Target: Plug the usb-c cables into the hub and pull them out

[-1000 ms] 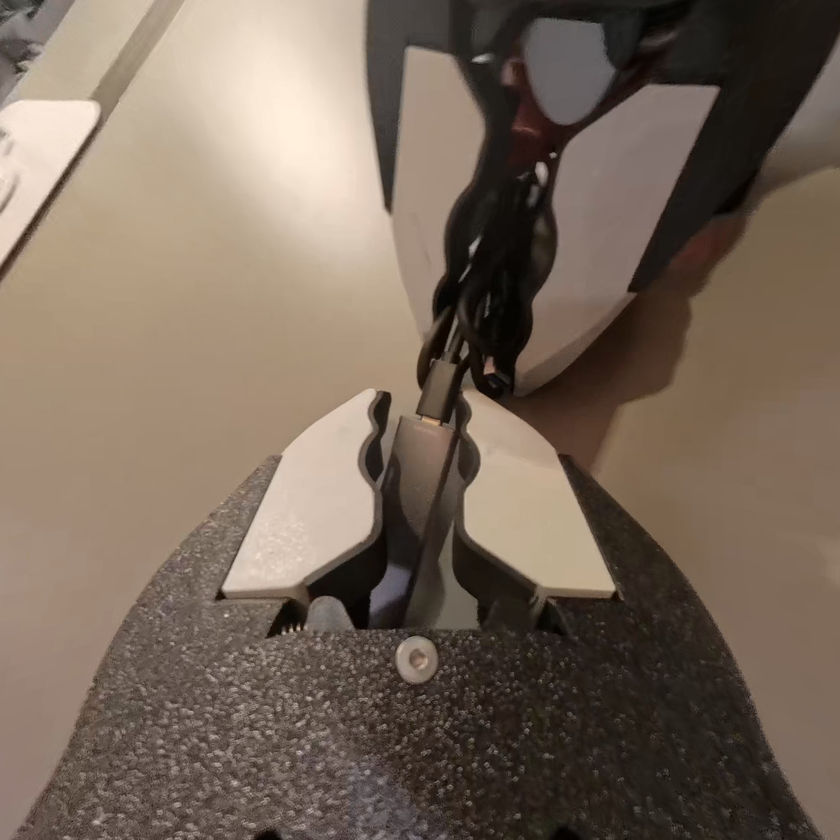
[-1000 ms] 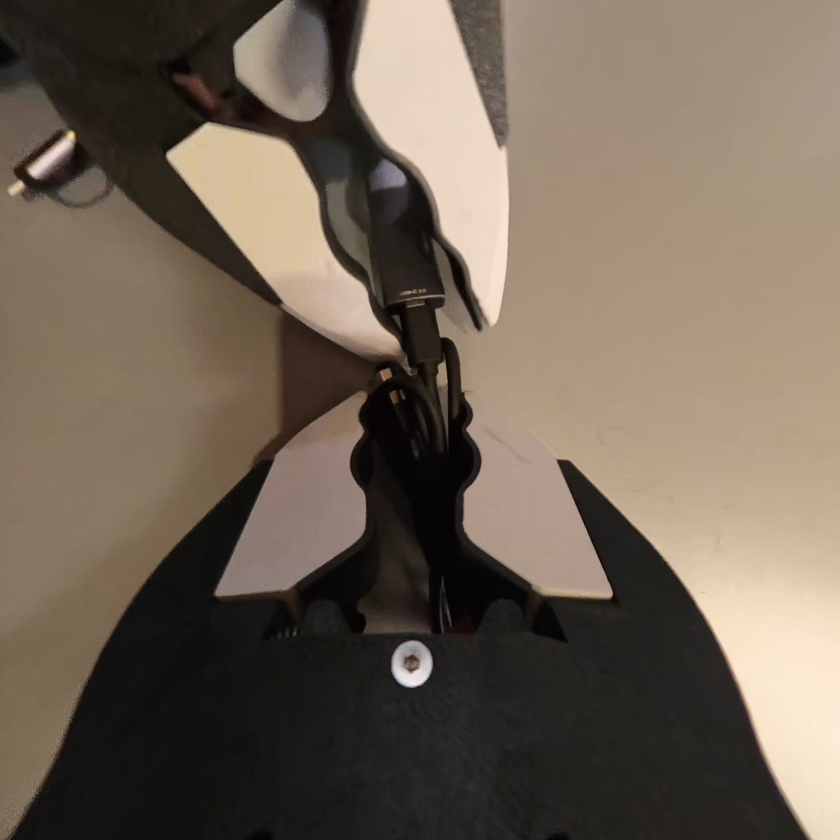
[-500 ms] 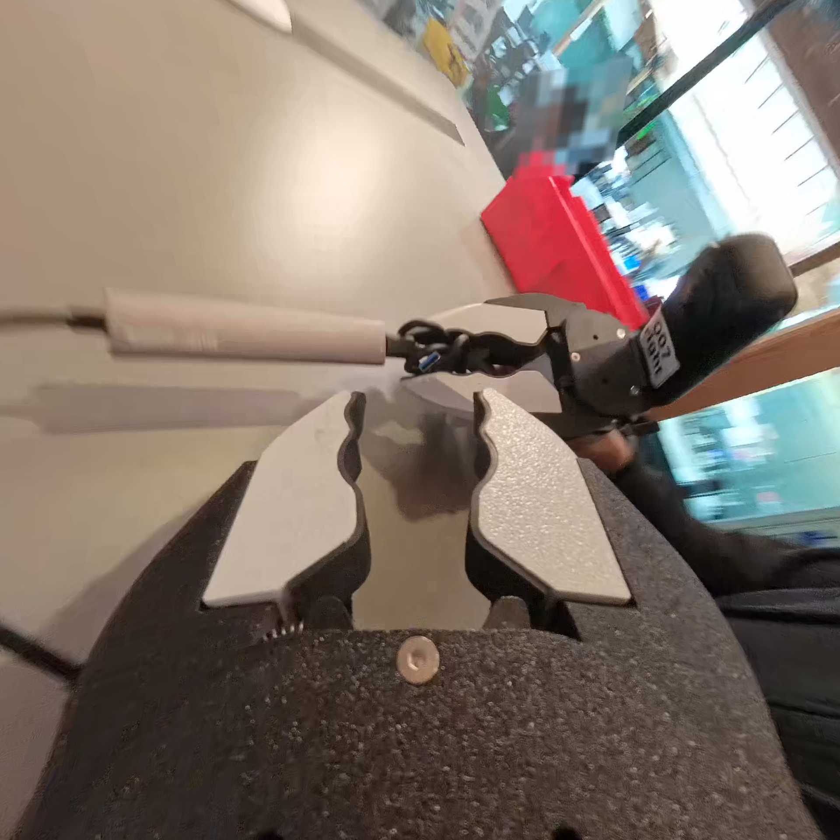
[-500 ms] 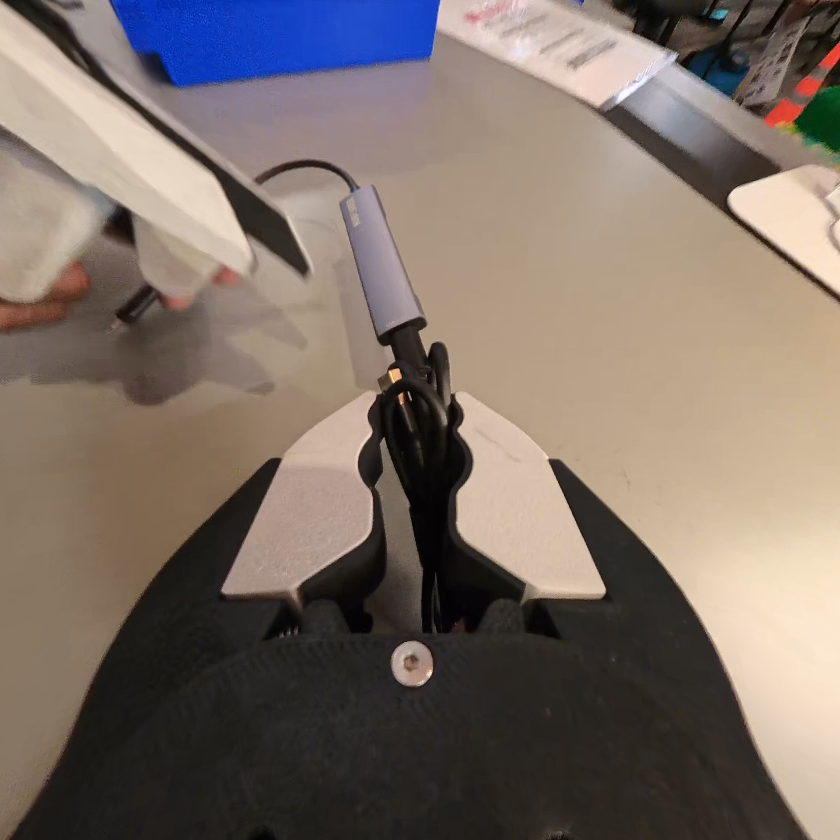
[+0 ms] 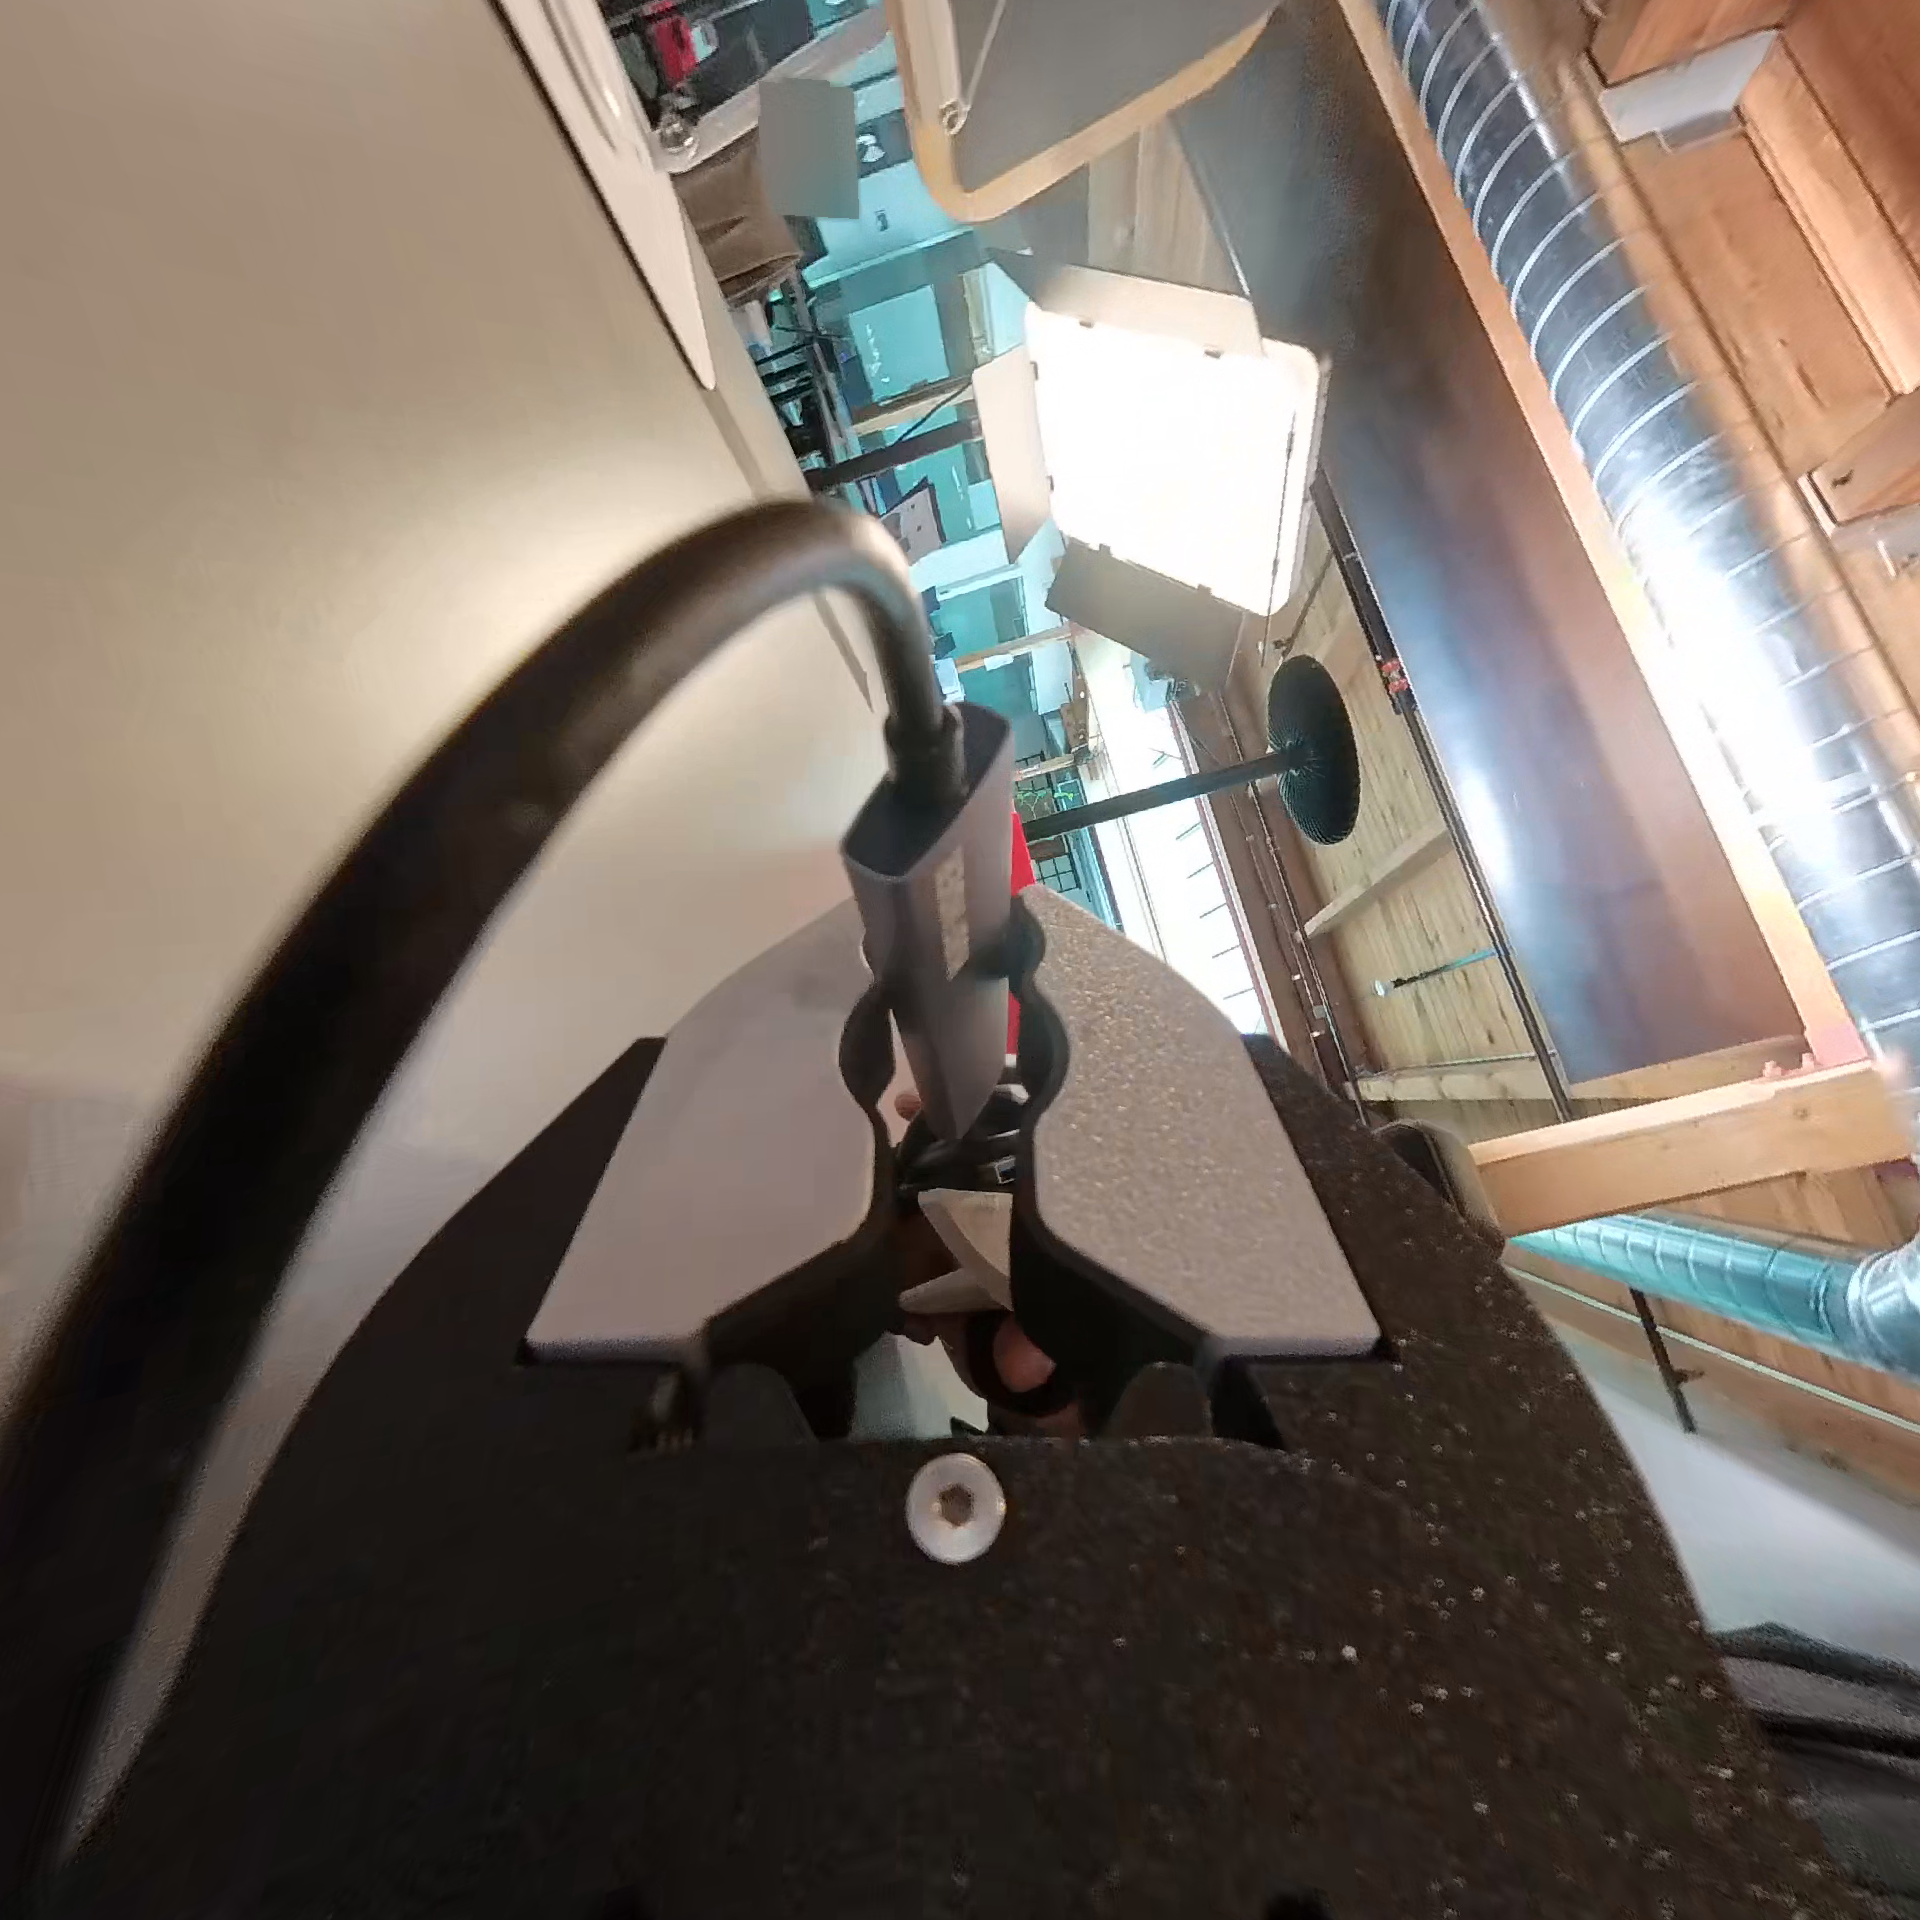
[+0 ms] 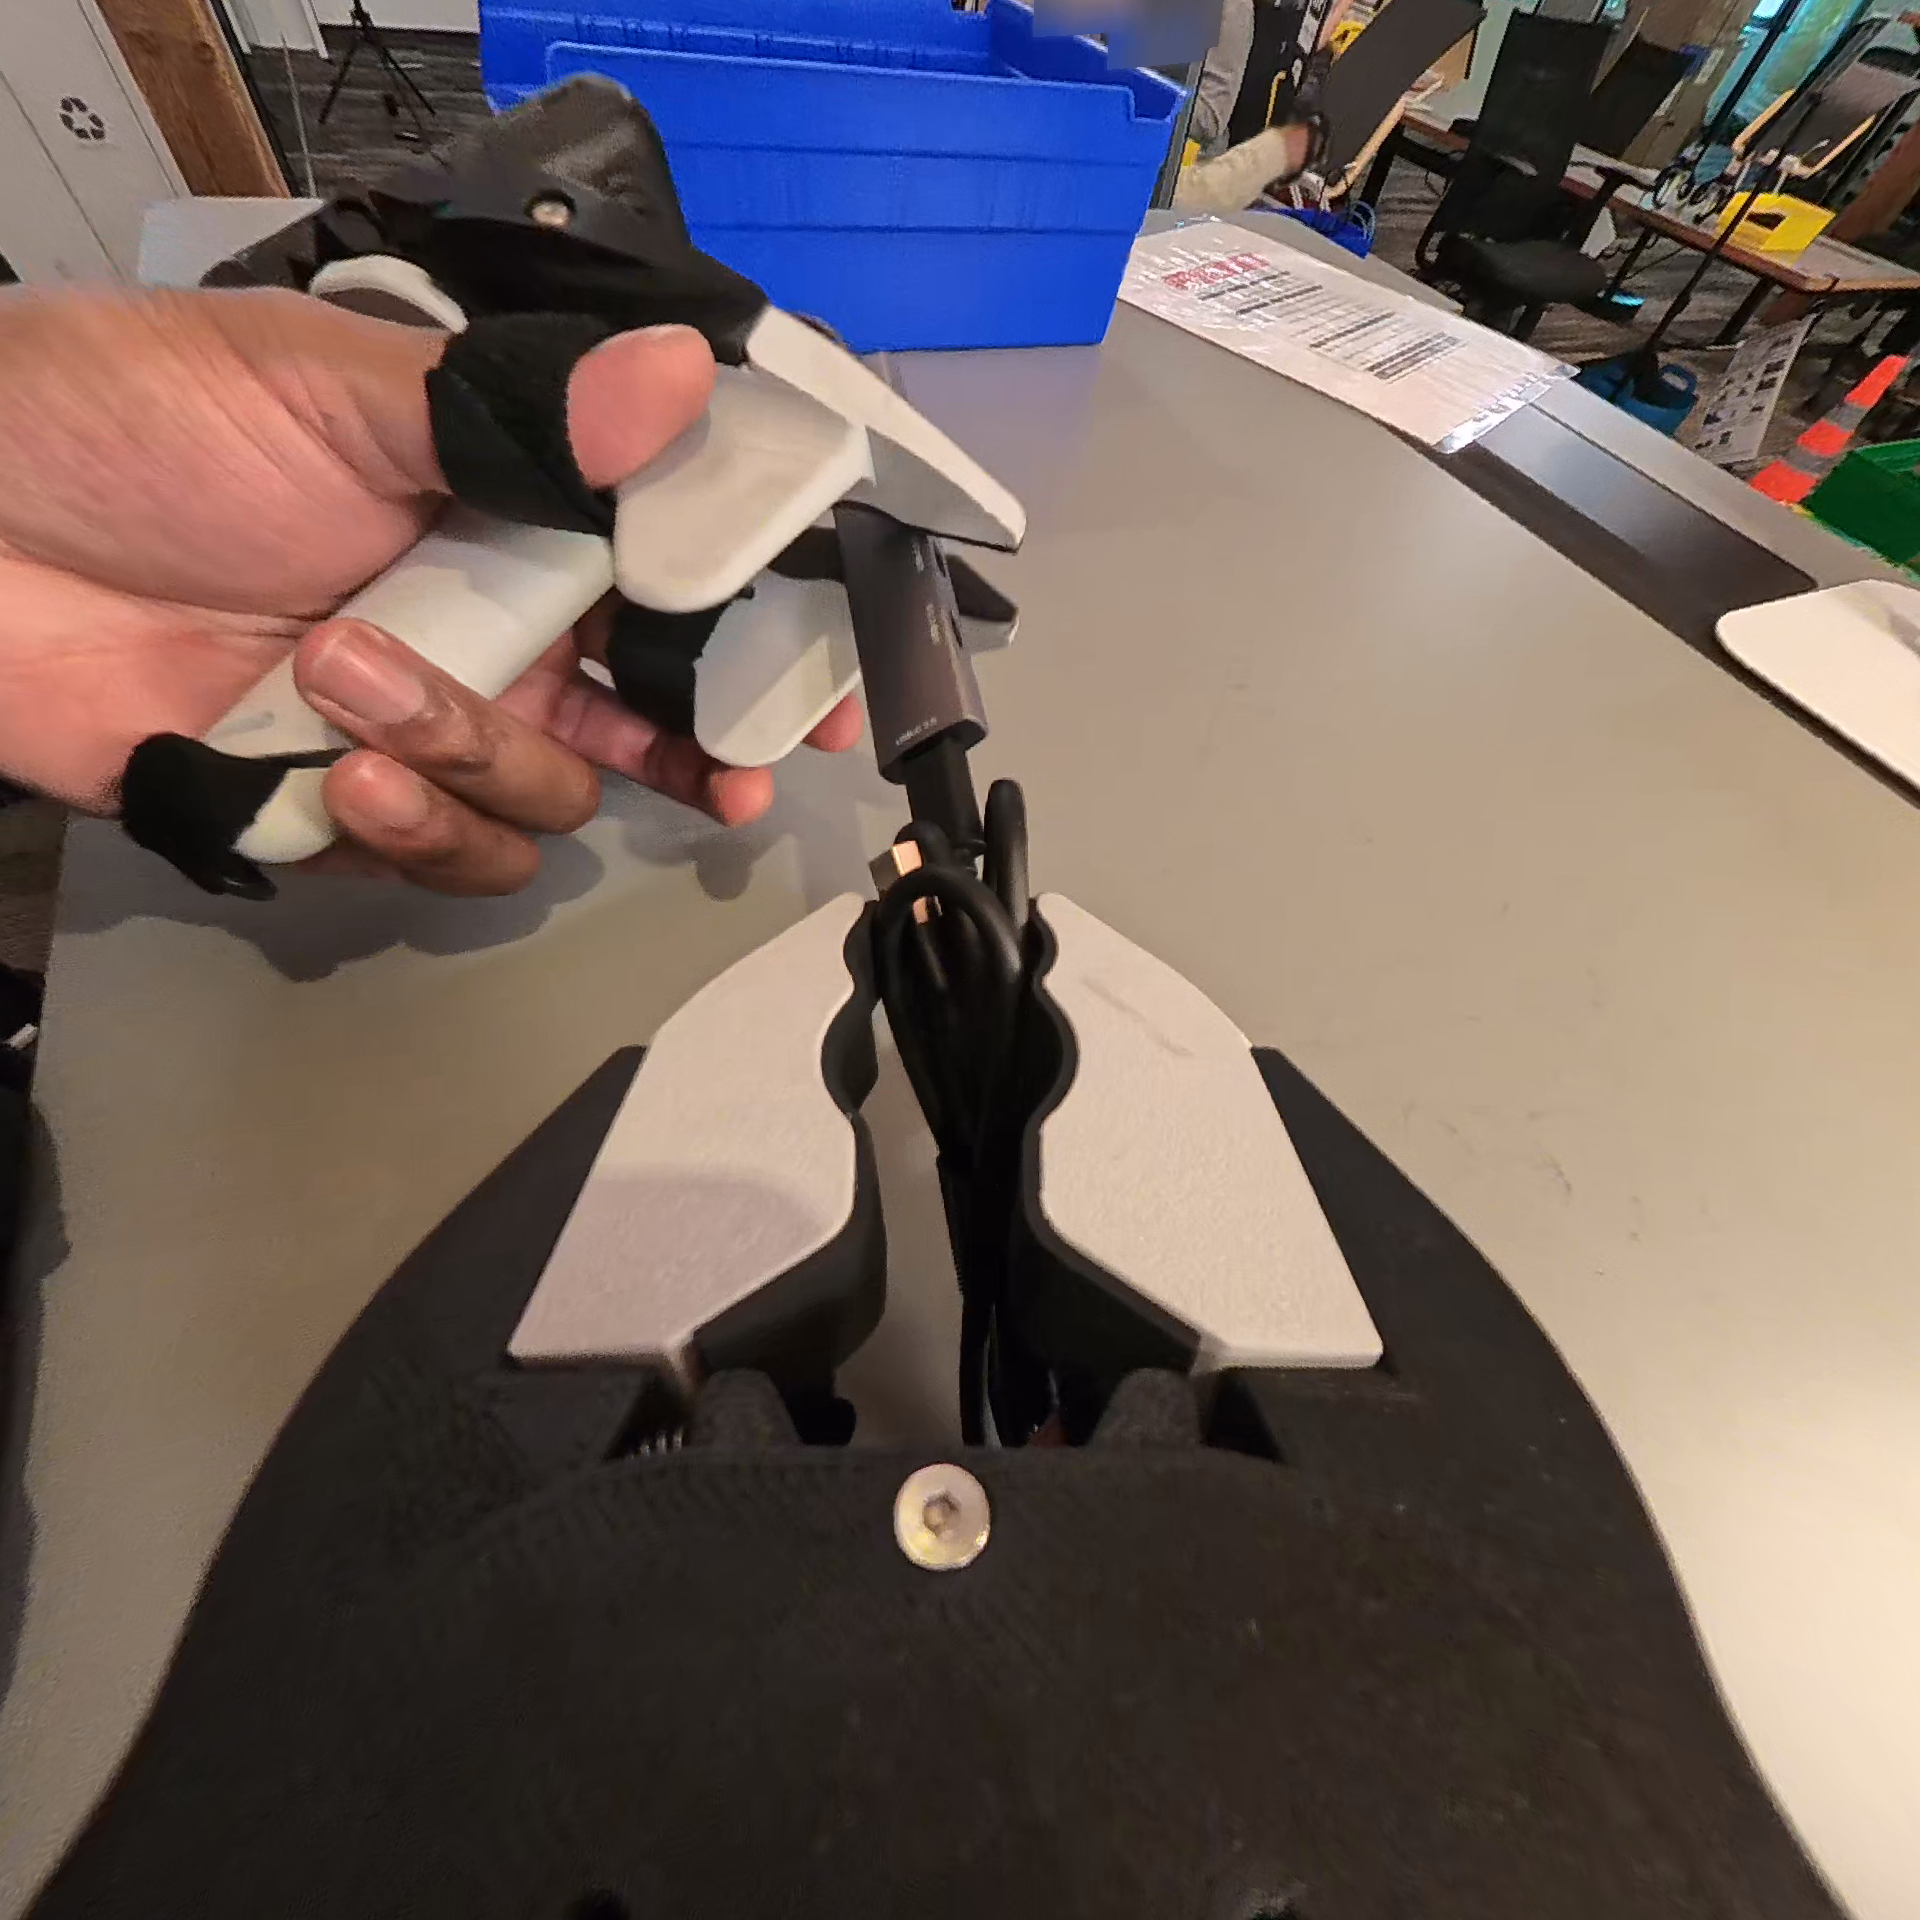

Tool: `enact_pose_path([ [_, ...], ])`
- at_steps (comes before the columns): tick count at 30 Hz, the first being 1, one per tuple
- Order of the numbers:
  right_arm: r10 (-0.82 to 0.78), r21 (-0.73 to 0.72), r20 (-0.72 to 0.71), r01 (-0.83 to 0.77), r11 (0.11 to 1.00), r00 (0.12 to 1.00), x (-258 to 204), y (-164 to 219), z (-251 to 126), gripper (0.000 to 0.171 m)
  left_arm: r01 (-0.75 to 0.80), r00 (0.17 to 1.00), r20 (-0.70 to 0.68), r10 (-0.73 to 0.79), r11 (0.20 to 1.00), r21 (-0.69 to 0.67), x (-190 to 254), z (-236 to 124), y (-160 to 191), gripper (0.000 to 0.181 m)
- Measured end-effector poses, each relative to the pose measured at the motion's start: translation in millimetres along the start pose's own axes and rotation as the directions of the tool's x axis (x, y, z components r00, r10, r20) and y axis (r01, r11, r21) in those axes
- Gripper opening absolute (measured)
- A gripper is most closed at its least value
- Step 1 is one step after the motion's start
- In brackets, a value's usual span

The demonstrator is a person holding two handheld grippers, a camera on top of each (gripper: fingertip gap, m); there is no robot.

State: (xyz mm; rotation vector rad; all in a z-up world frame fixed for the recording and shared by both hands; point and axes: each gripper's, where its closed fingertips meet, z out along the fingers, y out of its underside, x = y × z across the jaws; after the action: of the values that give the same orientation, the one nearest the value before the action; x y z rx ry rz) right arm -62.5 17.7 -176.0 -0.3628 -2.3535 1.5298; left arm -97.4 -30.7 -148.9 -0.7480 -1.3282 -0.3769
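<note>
The slim grey hub (image 6: pixel 920 665) is clamped between the fingers of my left gripper (image 6: pixel 997 582), which a person's hand (image 6: pixel 260 499) holds above the table. In the left wrist view the hub (image 5: pixel 935 935) sticks up past my shut left gripper (image 5: pixel 951 966), and its own black lead (image 5: pixel 416 831) arcs off to the left. My right gripper (image 6: pixel 951 914) is shut on a bundle of black usb-c cables (image 6: pixel 966 1039). One black plug (image 6: pixel 940 790) sits in the hub's near end. A loose gold-tipped connector (image 6: pixel 899 862) hangs beside it.
The grey table (image 6: pixel 1351 831) runs ahead. A blue crate (image 6: pixel 831 177) stands at the back, a laminated sheet (image 6: pixel 1320 312) lies to its right, and a white pad (image 6: pixel 1849 665) lies at the right edge. The left wrist view is tilted toward a ceiling light panel (image 5: pixel 1164 457). The grippers' ends are close to 7 centimeters from one another.
My left gripper held the hub, let go and swung away open, and now is shut on the hub again at a new angle. My right gripper stayed shut on the cables, plug still in.
</note>
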Motion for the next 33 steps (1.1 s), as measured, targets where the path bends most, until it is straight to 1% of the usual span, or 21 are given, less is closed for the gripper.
enact_pose_path([
  [4, 0.017, -0.048, 0.012, -0.017, 0.999, 1.0, -1, 5, 4, 0.025, -0.111, 0.993, -0.042, 0.112, 0.994, 0.007, 10, 0, 0, 0.014],
  [7, -0.012, -0.082, -0.026, 0.009, 0.997, 1.0, 2, 4, 6, 0.03, -0.17, 0.985, -0.011, 0.171, 0.985, 0.022, 10, -2, -3, 0.012],
  [9, -0.049, -0.069, -0.037, 0.046, 0.997, 0.998, 1, -3, 3, 0.033, -0.214, 0.976, 0.035, 0.213, 0.976, 0.028, 8, -4, -6, 0.01],
  [13, -0.038, -0.007, -0.039, 0.037, 0.999, 0.999, 1, -25, 0, 0.034, -0.296, 0.952, 0.086, 0.294, 0.955, 0.011, 8, -7, -10, 0.01],
  [15, -0.043, -0.022, -0.043, 0.042, 0.999, 0.998, 0, -27, 5, 0.035, -0.308, 0.949, 0.074, 0.306, 0.951, 0.019, 12, -6, -10, 0.01],
  [18, -0.096, -0.084, -0.065, 0.09, 0.992, 0.993, 0, -20, 17, 0.035, -0.306, 0.951, 0.05, 0.305, 0.952, 0.008, 15, -3, -6, 0.01],
  [20, -0.134, -0.104, -0.081, 0.125, 0.987, 0.988, -2, -20, 22, 0.027, -0.3, 0.953, 0.039, 0.3, 0.954, 0.002, 16, -3, -4, 0.009],
  [22, -0.169, -0.13, -0.11, 0.154, 0.979, 0.979, -1, -19, 26, 0.014, -0.292, 0.956, 0.018, 0.292, 0.956, -0.006, 18, -2, -2, 0.004],
  [23, -0.189, -0.144, -0.125, 0.17, 0.975, 0.974, 0, -18, 28, 0.013, -0.291, 0.957, 0.015, 0.291, 0.957, -0.009, 19, -1, -2, 0.012],
  [26, -0.219, -0.165, -0.146, 0.195, 0.967, 0.965, 2, -16, 30, 0.013, -0.311, 0.95, 0.009, 0.311, 0.95, -0.029, 19, -1, -1, 0.012],
  [29, -0.193, -0.164, -0.146, 0.169, 0.972, 0.97, 3, -15, 31, 0.013, -0.334, 0.941, 0.018, 0.338, 0.936, -0.111, 14, 4, 11, 0.028],
  [30, -0.178, -0.159, -0.14, 0.156, 0.975, 0.974, 3, -15, 32, 0.013, -0.337, 0.939, 0.022, 0.342, 0.934, -0.122, 12, 5, 14, 0.028],
  [32, -0.162, -0.143, -0.13, 0.143, 0.979, 0.978, 2, -16, 32, 0.013, -0.342, 0.938, 0.023, 0.346, 0.934, -0.102, 10, 5, 15, 0.011],
  [33, -0.159, -0.135, -0.134, 0.141, 0.981, 0.978, 1, -17, 32, 0.013, -0.339, 0.94, 0.015, 0.342, 0.936, -0.093, 10, 4, 14, 0.011],
])
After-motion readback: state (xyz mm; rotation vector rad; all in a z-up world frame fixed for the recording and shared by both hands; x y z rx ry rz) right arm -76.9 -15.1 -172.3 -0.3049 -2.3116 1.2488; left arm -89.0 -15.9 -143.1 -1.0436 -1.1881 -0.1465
